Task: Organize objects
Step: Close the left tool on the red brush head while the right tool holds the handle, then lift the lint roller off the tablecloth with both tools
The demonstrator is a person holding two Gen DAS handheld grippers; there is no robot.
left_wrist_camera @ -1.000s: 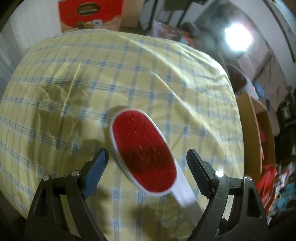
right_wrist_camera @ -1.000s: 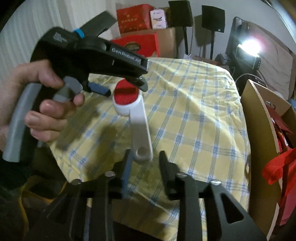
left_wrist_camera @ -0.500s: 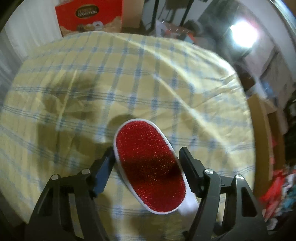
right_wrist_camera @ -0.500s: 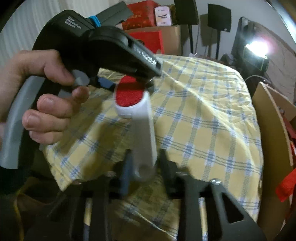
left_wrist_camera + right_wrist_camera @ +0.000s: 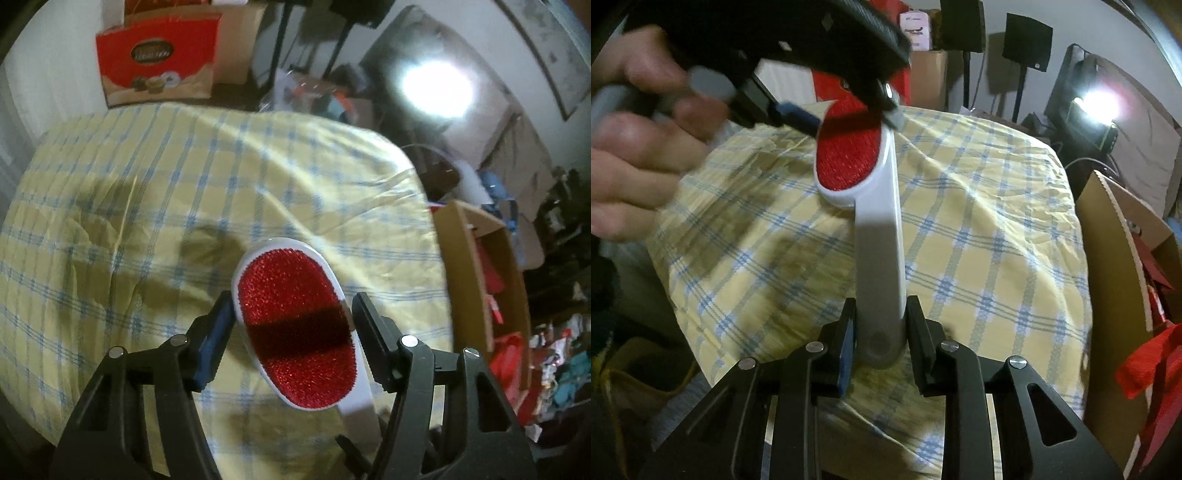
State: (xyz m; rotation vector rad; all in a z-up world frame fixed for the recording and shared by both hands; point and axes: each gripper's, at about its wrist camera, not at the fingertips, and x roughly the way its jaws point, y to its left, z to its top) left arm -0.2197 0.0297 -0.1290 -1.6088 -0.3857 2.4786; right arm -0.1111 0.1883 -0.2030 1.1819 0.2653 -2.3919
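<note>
Red-padded and white-handled, the lint brush (image 5: pixel 875 218) is hanging above the checked bench (image 5: pixel 979 229), its handle end being gripped by the right gripper (image 5: pixel 881 328), while the left gripper (image 5: pixel 291 317), jaws just closing, is straddling its head, contact unclear, the holding hand (image 5: pixel 635 155) blurred.

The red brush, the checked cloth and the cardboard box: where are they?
red brush (image 5: pixel 295 325): left wrist view, middle of its red pad.
checked cloth (image 5: pixel 979 236): right wrist view, bare yellow part.
cardboard box (image 5: pixel 469 273): left wrist view, its near wall.
</note>
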